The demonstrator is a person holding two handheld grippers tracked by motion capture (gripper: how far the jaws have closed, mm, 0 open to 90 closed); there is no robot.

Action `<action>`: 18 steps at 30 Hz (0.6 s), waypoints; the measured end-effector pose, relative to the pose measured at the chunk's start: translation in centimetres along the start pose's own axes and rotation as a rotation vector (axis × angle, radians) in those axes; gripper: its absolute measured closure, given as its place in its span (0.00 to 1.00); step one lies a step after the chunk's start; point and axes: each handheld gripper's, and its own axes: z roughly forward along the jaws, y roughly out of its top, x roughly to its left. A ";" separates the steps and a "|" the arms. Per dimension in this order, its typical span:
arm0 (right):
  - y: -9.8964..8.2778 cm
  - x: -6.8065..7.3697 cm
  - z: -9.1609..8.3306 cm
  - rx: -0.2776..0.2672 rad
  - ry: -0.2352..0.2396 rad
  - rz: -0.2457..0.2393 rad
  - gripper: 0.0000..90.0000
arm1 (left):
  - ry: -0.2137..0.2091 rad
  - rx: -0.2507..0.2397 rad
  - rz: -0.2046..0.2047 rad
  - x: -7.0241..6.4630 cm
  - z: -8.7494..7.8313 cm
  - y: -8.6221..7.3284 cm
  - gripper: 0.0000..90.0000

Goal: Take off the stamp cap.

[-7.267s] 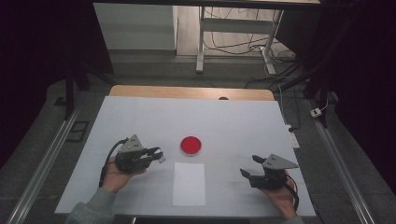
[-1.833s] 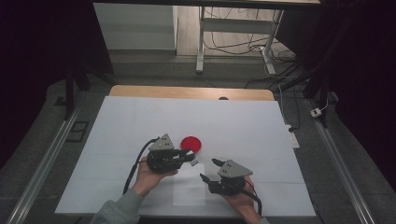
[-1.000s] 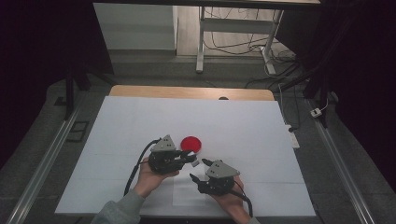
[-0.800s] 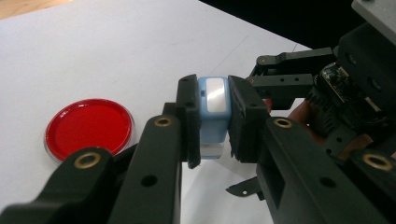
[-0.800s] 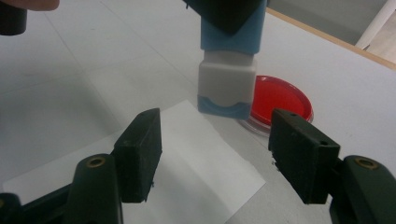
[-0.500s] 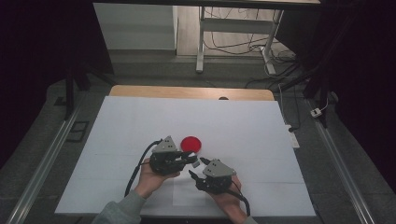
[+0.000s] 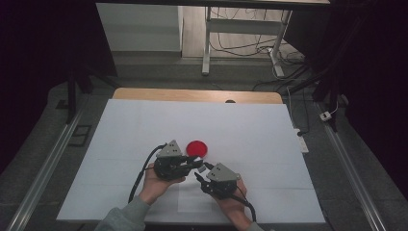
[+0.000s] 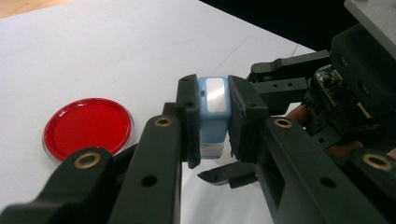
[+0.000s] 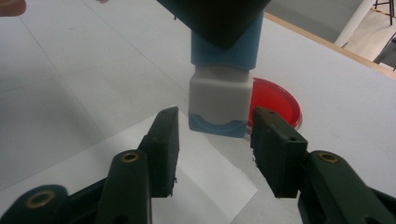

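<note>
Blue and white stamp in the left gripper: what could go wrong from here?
1. The right gripper has been closing around the white cap of the stamp, but its pads don't touch yet; it could grip off-centre and slip.
2. The left gripper clamps only the blue body, so a pull might twist the stamp out.
3. The red dish sits close behind and could get knocked.

Two tools: the left tool (image 7: 196, 164) and the right tool (image 7: 201, 175), one in each hand. One blue-and-white stamp-like block (image 8: 212, 114). One red round dish (image 7: 197, 148). One sheet of white paper (image 7: 195, 199), near. One table (image 7: 269, 144).
</note>
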 end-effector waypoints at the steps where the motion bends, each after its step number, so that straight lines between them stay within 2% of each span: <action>1: 0.0 0.0 0.0 -0.001 -0.003 0.001 0.59 | 0.001 0.000 0.000 0.0 0.0 0.0 0.84; 8: 0.1 0.0 0.0 -0.005 -0.011 0.006 0.67 | 0.002 -0.002 -0.003 0.1 0.0 0.0 0.84; 18: 0.2 0.2 0.2 0.002 -0.020 -0.006 0.69 | 0.006 0.003 -0.007 0.1 0.2 -0.1 0.84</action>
